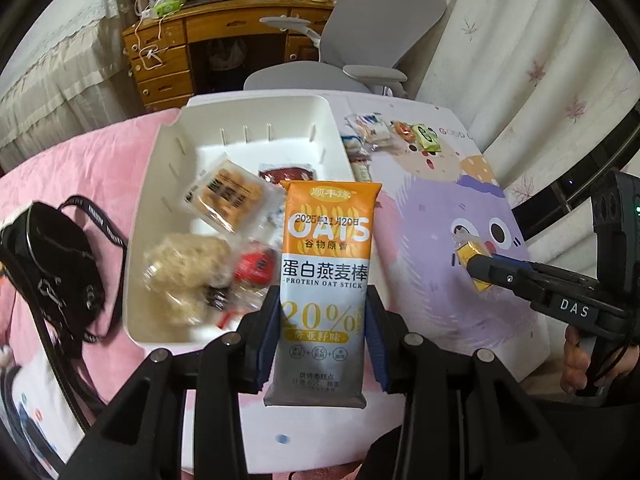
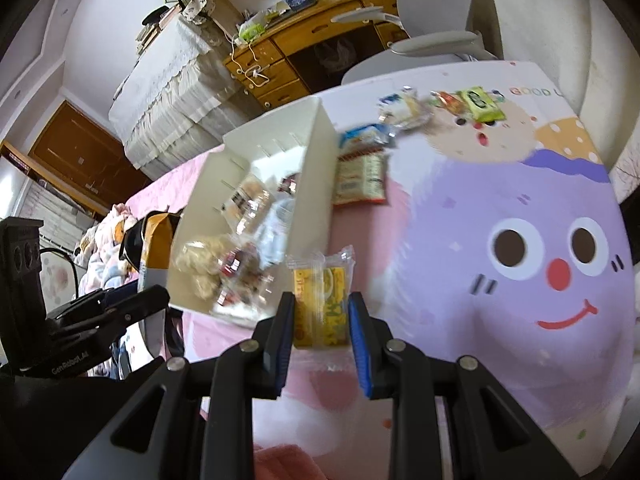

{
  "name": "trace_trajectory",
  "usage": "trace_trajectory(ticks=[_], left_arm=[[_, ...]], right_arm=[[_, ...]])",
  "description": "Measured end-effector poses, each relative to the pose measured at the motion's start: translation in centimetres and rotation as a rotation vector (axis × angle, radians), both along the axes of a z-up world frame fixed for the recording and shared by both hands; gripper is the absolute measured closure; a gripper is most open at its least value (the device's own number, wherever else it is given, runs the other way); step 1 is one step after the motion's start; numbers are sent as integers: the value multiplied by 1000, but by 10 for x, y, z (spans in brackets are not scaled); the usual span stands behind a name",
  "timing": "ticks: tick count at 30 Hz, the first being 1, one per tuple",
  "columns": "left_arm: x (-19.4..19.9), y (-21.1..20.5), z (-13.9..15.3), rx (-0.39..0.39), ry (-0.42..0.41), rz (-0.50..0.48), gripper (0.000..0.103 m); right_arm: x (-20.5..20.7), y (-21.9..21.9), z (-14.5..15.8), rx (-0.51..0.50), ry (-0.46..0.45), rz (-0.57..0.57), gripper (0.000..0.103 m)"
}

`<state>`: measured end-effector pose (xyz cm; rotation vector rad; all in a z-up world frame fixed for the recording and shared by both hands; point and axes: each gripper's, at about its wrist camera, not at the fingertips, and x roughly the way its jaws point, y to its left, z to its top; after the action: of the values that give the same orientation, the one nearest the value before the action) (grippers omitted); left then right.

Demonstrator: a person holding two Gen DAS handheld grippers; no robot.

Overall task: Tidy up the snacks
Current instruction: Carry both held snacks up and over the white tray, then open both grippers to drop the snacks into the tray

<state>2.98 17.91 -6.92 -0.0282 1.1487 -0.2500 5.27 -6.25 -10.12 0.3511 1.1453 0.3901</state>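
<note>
Snacks already half fill the white bin (image 1: 160, 184) beyond our fingertips, while our left gripper (image 1: 323, 328) clamps an oat stick (image 1: 326, 264), our right gripper (image 2: 322, 320) a yellow packet (image 2: 320, 300), and several packets (image 2: 440, 108) wait farther ahead.

Blk bag (image 1: 52, 264) on pink bedding, grey office chair (image 1: 360, 52) by wooden desk (image 1: 208, 40).

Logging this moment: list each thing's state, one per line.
left gripper: shut on oat stick
oat stick: sealed, held upright
right gripper: shut on yellow snack
yellow snack: wrapped, held
white bin: open-topped, partly filled
green packet: lying outside the bin
</note>
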Motion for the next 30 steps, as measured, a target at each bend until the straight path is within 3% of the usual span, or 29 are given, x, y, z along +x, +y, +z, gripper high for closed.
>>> trace_trajectory(ticks=[13, 20, 24, 27, 30], left_arm=[[41, 83, -15, -61, 7, -87, 65], [48, 98, -22, -96, 20, -111, 63], [49, 102, -23, -124, 25, -116, 41], [48, 100, -25, -145, 39, -122, 34], [46, 93, -27, -145, 47, -138, 33]], right_arm=[[2, 86, -1, -41, -18, -73, 76], [2, 108, -4, -72, -6, -86, 75], [3, 114, -9, -102, 28, -97, 65], [-2, 117, -11, -109, 43, -90, 65], [-9, 116, -10, -122, 51, -93, 65]])
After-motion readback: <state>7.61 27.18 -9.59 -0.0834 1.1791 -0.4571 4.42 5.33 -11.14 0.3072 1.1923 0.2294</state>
